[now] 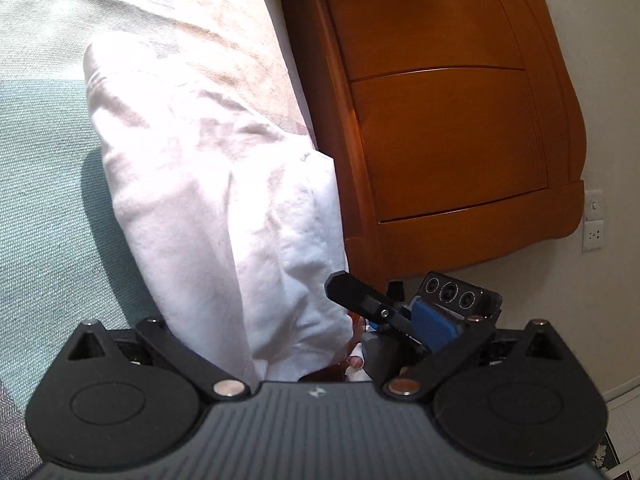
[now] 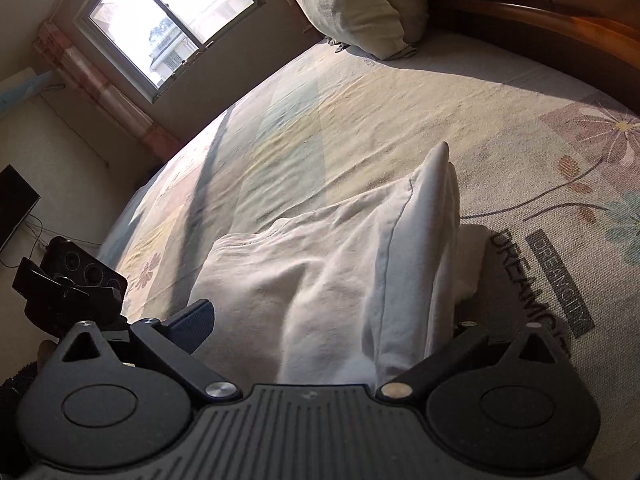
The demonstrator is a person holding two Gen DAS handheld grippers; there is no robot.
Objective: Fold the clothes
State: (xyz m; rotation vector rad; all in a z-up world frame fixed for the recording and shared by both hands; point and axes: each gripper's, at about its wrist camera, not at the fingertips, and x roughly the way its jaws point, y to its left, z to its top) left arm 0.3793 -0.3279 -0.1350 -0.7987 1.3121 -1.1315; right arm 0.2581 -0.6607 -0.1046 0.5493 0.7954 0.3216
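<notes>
A white garment (image 1: 224, 200), thick and creased, fills the centre of the left wrist frame, running from upper left down to the bottom middle. In the right wrist frame it (image 2: 340, 272) lies bunched at centre, one stitched fold peaking upward.

Daylight enters through a window (image 2: 160, 24) at upper left of the right wrist view, blown out to white, and casts long shadows across the bed (image 2: 360, 120). In the left wrist view the white garment (image 1: 208, 184) is overexposed, its folds washed out. Both fisheye pictures curve strongly toward dark corners.
</notes>
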